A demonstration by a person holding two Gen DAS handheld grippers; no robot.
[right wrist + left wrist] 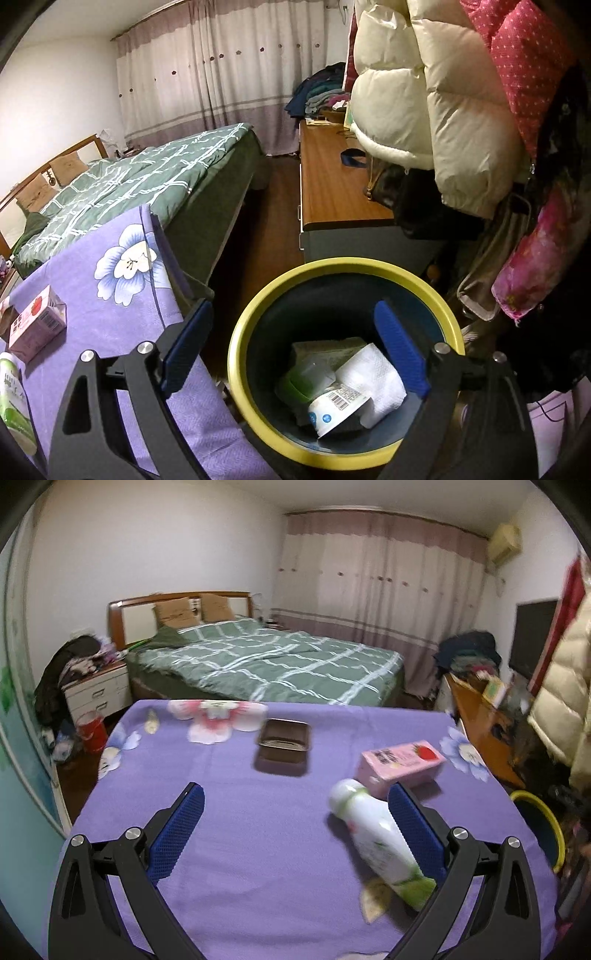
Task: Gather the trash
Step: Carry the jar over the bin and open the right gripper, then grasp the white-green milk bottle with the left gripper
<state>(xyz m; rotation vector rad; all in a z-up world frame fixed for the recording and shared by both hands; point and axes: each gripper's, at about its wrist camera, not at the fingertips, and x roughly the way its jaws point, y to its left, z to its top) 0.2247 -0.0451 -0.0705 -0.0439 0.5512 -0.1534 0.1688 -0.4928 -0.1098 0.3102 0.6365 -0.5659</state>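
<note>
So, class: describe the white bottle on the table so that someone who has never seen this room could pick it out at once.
Start at the table with the purple flowered cloth in front of the bed. Near its right side a pink strawberry carton lies flat; the white bottle lies on its side just in front of it. Unlike the boxy carton and the dark brown tray, it is round, with a green base.

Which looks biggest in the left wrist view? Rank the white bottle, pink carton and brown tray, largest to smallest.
1. White bottle, though it lies nearest the camera, which inflates it.
2. Pink carton and brown tray look about alike; the tray sits farther back, so I won't rank them.
</note>
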